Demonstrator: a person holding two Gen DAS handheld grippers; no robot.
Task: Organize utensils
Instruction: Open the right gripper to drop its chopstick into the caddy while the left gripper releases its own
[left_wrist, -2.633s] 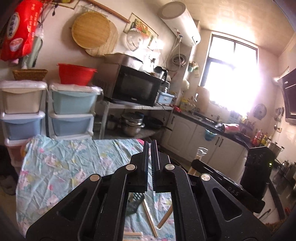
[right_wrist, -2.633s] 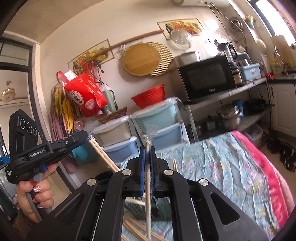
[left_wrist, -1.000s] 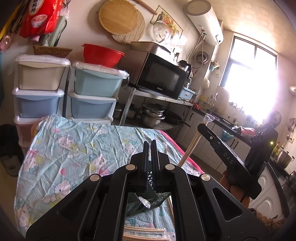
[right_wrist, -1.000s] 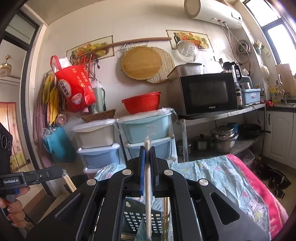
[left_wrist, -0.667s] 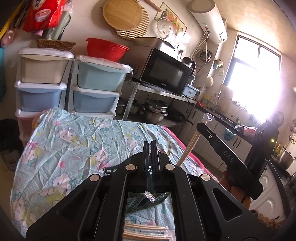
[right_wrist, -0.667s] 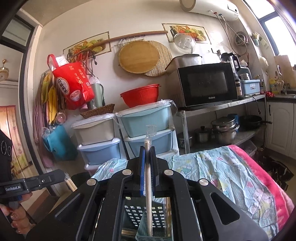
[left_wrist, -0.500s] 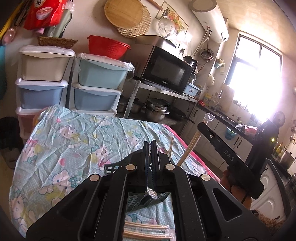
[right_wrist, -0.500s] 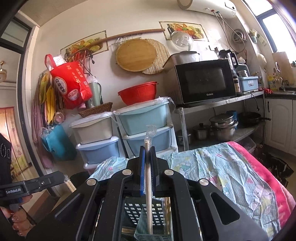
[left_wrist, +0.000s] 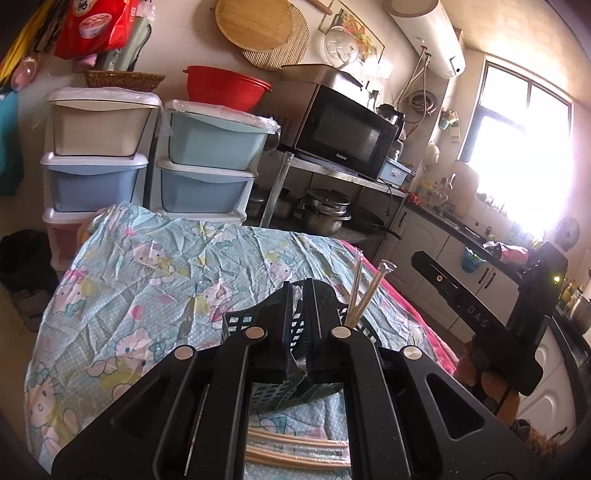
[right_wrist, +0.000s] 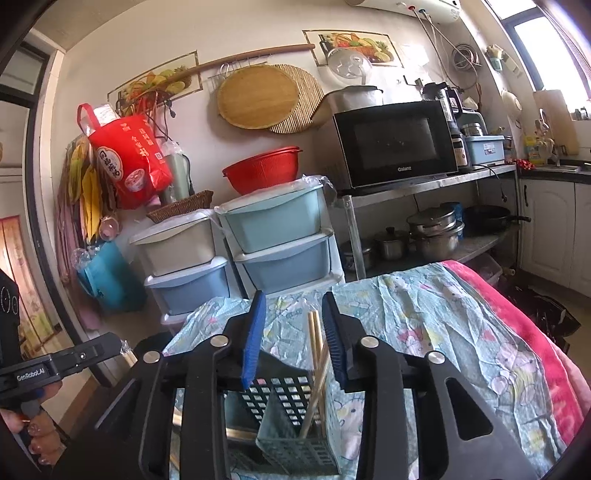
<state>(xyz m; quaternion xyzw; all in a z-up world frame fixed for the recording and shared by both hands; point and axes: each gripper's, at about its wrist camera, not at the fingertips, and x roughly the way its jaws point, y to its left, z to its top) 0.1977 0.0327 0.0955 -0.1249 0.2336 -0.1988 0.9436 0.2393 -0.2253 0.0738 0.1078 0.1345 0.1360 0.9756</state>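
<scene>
A dark slotted utensil basket (right_wrist: 284, 417) stands on the table with the light blue cartoon cloth (left_wrist: 155, 280). Plastic-wrapped wooden chopsticks (right_wrist: 316, 373) stand in it, leaning; they also show in the left wrist view (left_wrist: 364, 295). My right gripper (right_wrist: 291, 332) is open and empty right above the basket, its blue pads on either side of the chopsticks. My left gripper (left_wrist: 299, 295) is shut on the basket's wall (left_wrist: 258, 325), with a bit of plastic wrap between the fingers. More wrapped chopsticks (left_wrist: 295, 448) lie on the cloth below it.
Stacked plastic drawers (right_wrist: 236, 251) stand behind the table's far end. A metal rack (right_wrist: 424, 184) carries a microwave with pots beneath. White kitchen cabinets (left_wrist: 480, 280) run along the right. The table's pink edge (right_wrist: 517, 317) is on the right.
My right gripper has opened and let go of the wrapped chopsticks, which now stand in the basket. My left gripper stays shut at the basket.
</scene>
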